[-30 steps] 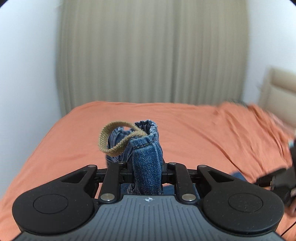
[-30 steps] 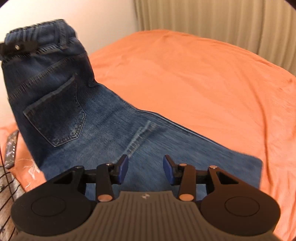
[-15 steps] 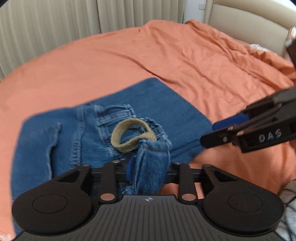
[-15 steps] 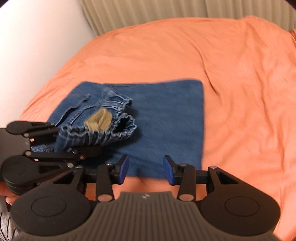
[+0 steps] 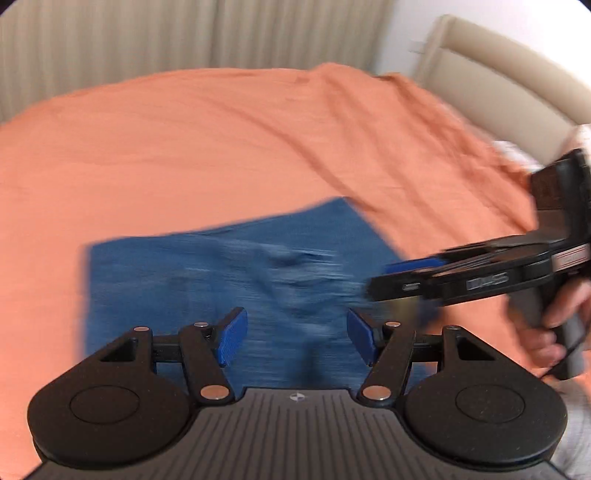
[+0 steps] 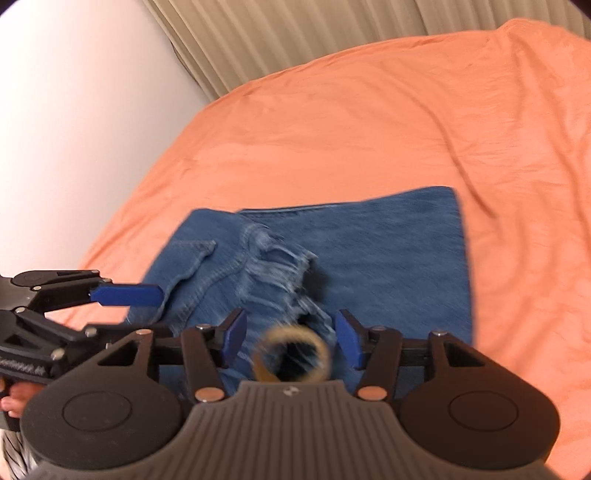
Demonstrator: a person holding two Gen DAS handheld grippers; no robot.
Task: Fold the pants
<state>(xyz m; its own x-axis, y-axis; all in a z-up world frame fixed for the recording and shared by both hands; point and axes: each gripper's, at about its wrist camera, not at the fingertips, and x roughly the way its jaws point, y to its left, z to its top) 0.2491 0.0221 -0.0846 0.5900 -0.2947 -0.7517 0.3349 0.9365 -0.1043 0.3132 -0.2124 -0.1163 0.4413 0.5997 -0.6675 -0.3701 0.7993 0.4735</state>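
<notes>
The blue denim pants (image 5: 229, 273) lie folded on the orange bedsheet (image 5: 184, 147). In the right wrist view the pants (image 6: 388, 254) show their waistband folded over the legs, with a tan loop (image 6: 291, 354) at the near edge. My left gripper (image 5: 293, 339) is open and empty just above the pants; it also shows at the left of the right wrist view (image 6: 125, 295). My right gripper (image 6: 288, 341) is open, with the tan loop between its fingers, not clamped. It shows at the right of the left wrist view (image 5: 410, 273).
A beige headboard (image 5: 498, 85) stands at the right end of the bed. Ribbed beige curtains (image 6: 295, 33) and a white wall (image 6: 74, 110) lie behind the bed. A hand (image 5: 554, 325) holds the right gripper's handle.
My left gripper has opened and let go of the waistband, which now lies on the folded pants. My right gripper has moved in over the tan loop.
</notes>
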